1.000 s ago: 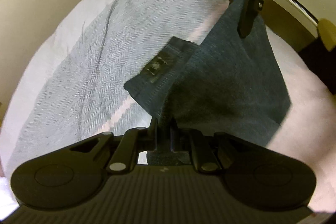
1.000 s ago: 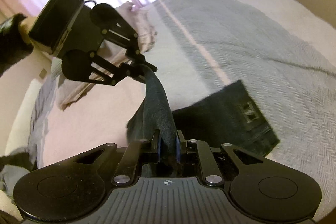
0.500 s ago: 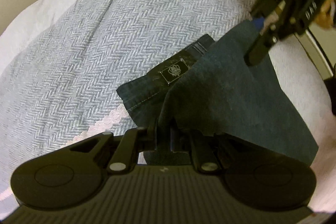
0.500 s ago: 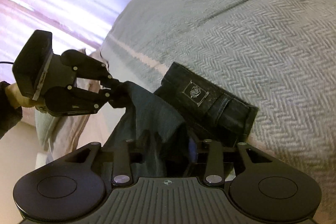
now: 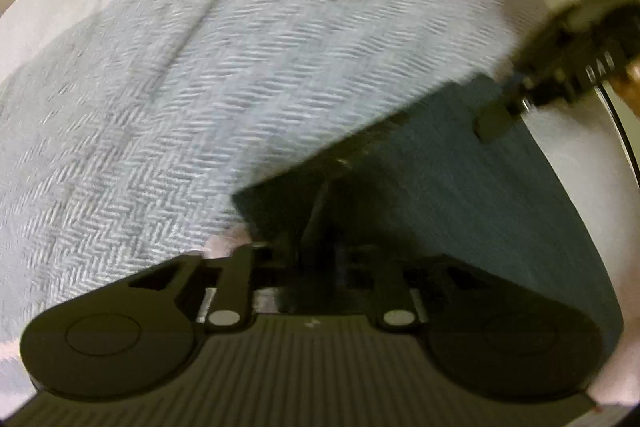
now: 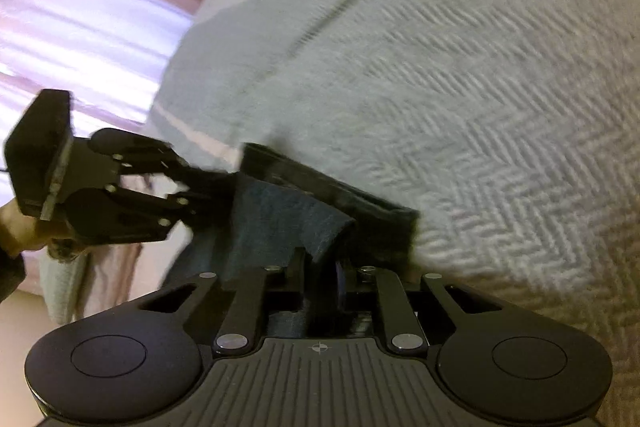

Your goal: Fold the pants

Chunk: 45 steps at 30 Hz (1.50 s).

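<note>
Dark denim pants (image 5: 460, 211) lie partly folded on a bed, their top layer held up at two corners. My left gripper (image 5: 316, 247) is shut on the near corner of that layer. Seen in the left wrist view, my right gripper (image 5: 494, 121) pinches the far corner at the upper right. In the right wrist view, my right gripper (image 6: 320, 267) is shut on denim (image 6: 276, 215), and my left gripper (image 6: 208, 187) grips the other corner at the left. The waistband (image 6: 344, 195) lies flat just beyond the raised layer. The image is blurred by motion.
A grey herringbone blanket (image 5: 200, 87) covers the bed beyond the pants. Pale pink sheet (image 5: 568, 155) shows to the right of the pants. A bright curtain (image 6: 80, 27) hangs at the far left. A hand (image 6: 16, 231) holds the left gripper.
Both grippers have carried the top layer of denim forward and down over the waistband. The patch on the waistband is now covered or blurred out of sight.
</note>
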Each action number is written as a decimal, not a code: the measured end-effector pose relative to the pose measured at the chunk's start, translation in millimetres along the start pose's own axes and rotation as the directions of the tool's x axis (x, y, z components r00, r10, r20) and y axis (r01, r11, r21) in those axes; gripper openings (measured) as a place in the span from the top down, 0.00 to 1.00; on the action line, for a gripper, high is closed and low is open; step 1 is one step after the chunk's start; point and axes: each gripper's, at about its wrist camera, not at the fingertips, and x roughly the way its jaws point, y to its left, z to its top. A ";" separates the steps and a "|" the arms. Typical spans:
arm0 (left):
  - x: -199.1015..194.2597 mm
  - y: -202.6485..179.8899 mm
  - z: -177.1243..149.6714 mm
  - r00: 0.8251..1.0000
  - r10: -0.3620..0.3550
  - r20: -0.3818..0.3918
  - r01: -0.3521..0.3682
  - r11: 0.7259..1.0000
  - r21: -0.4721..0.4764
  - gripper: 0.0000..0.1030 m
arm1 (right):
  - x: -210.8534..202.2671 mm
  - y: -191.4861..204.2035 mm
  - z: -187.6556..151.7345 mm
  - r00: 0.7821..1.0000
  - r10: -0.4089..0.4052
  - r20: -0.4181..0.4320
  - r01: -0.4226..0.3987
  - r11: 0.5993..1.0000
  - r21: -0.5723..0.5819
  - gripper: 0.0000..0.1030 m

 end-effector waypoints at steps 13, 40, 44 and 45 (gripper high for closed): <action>-28.7 48.8 -42.8 0.996 -0.026 0.089 0.057 0.929 -0.367 0.70 | -19.9 -7.3 -15.8 0.997 0.014 0.071 -0.020 0.996 0.081 0.92; -78.0 13.6 -95.8 0.978 0.156 0.137 -0.093 0.919 -0.382 0.84 | -66.2 26.4 -64.9 0.958 -0.194 0.209 0.204 0.979 -0.025 0.64; -118.5 -42.1 -154.9 0.967 0.185 0.175 -0.129 0.947 -0.293 0.81 | -72.6 86.6 -128.2 0.958 -0.218 0.188 0.259 0.939 -0.226 0.59; -123.7 -60.3 -170.4 0.965 0.188 0.182 -0.139 0.958 -0.252 0.80 | -68.5 104.0 -148.7 0.957 -0.229 0.181 0.274 0.917 -0.291 0.57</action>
